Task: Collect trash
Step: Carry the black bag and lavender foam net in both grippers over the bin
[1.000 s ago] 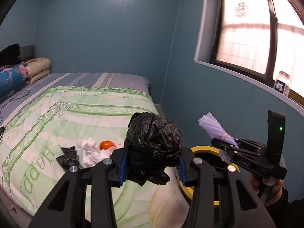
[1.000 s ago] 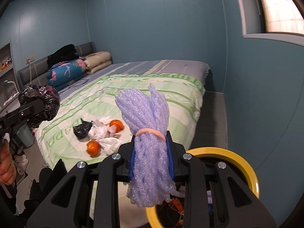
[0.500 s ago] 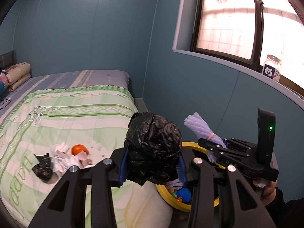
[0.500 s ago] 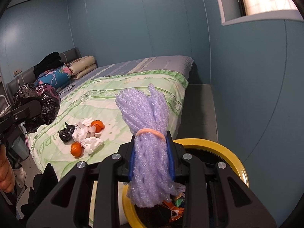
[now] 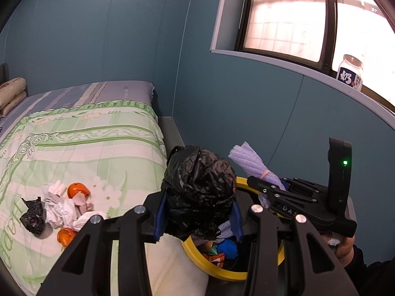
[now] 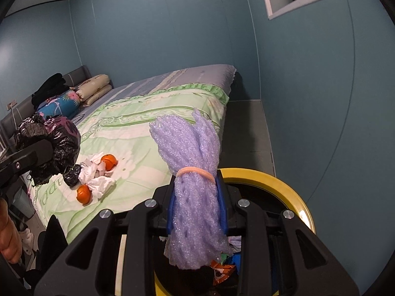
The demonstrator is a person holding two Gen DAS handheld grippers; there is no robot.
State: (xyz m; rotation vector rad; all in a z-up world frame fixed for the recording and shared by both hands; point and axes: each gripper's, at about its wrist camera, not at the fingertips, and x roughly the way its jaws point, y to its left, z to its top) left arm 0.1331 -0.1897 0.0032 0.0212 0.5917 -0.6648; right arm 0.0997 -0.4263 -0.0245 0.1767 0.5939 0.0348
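Note:
My left gripper [image 5: 197,215] is shut on a crumpled black plastic bag [image 5: 198,192] and holds it over the near rim of the yellow-rimmed trash bin [image 5: 222,273]. My right gripper [image 6: 196,212] is shut on a bundle of purple foam netting [image 6: 192,172] tied with a pink band, above the same bin [image 6: 291,192]. The bin holds coloured wrappers. More trash lies on the bed: white tissues [image 5: 61,204], orange peels [image 5: 76,190] and a small black bag [image 5: 33,215]. The same pile shows in the right wrist view [image 6: 95,176].
The bed with a green quilt [image 5: 86,143] is left of the bin. A teal wall and a window sill with a glass jar [image 5: 350,75] are on the right. Pillows [image 6: 96,88] and dark clothes lie at the headboard.
Both grippers have moved right and forward from the bed to above the bin, each still holding its item. The bin's contents have come into view.

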